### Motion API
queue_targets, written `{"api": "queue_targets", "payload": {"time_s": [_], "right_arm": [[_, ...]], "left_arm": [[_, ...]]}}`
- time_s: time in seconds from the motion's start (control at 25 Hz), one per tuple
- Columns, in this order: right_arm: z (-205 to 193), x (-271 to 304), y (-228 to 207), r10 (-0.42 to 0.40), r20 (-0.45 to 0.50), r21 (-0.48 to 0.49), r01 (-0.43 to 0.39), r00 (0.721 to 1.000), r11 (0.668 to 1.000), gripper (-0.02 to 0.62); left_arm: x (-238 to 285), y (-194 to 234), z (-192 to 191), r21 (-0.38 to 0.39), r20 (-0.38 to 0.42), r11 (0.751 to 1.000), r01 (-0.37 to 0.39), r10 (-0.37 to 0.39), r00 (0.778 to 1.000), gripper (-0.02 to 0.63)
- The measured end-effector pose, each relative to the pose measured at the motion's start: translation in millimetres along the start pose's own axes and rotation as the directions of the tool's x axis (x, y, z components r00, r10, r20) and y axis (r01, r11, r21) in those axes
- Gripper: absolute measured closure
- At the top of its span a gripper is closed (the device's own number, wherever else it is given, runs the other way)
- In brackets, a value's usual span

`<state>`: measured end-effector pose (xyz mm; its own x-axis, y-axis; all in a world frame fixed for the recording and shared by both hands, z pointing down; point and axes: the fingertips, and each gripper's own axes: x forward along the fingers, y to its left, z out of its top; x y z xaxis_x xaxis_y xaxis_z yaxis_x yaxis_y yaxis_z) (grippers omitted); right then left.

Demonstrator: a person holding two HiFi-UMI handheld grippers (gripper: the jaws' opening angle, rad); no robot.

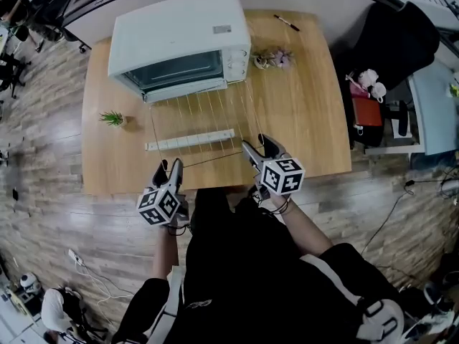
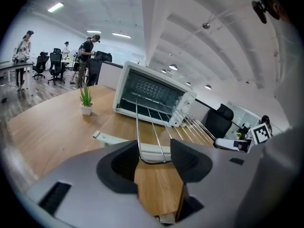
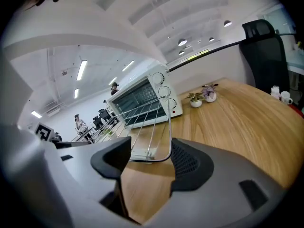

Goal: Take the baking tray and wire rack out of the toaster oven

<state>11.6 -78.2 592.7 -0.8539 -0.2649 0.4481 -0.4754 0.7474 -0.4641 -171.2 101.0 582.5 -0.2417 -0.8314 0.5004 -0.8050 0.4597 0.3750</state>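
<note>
Wire rack [image 1: 208, 113] mostly out of toaster oven [image 1: 179, 34], far edge at oven mouth, hanging level above worktop [image 1: 301, 106]. Thin bright-metal bars run from oven toward person, with rounded frame corners. Left hand-held gripper [image 1: 169, 165] and right hand-held gripper [image 1: 256, 144] are part-spread, each clamped on one near corner.

Just a light wooden table [image 1: 308, 120] here, with a white toaster oven [image 1: 179, 34] sitting far left, a tiny potted plant [image 1: 113, 118] near the left edge, a small pot of flowers [image 1: 275, 58] right beside the oven and a pen [image 1: 286, 22] at the far right.
</note>
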Motion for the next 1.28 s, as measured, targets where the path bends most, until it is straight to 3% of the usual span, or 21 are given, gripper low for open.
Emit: {"api": "queue_targets", "payload": {"time_s": [0.32, 0.64, 1.0, 1.28], "right_arm": [[-32, -89, -78, -0.104, 0.008, 0.032, 0.104, 0.995, 0.994, 0.325], [-69, -165, -140, -0.243, 0.011, 0.118, 0.240, 0.970, 0.964, 0.326], [-105, -190, -176, -0.313, -0.025, 0.198, 0.312, 0.949, 0.929, 0.324], [-129, -177, -192, -0.316, -0.085, 0.242, 0.327, 0.945, 0.913, 0.324]], "left_arm": [[19, -86, -74, -0.010, -0.084, 0.996, 0.085, -0.085, 0.993, 0.390], [43, -155, -128, 0.028, -0.194, 0.983, 0.182, -0.174, 0.966, 0.391], [67, -182, -164, 0.062, -0.288, 0.972, 0.226, -0.199, 0.937, 0.391], [80, -171, -187, 0.016, -0.333, 0.986, 0.169, -0.154, 0.930, 0.391]]}}
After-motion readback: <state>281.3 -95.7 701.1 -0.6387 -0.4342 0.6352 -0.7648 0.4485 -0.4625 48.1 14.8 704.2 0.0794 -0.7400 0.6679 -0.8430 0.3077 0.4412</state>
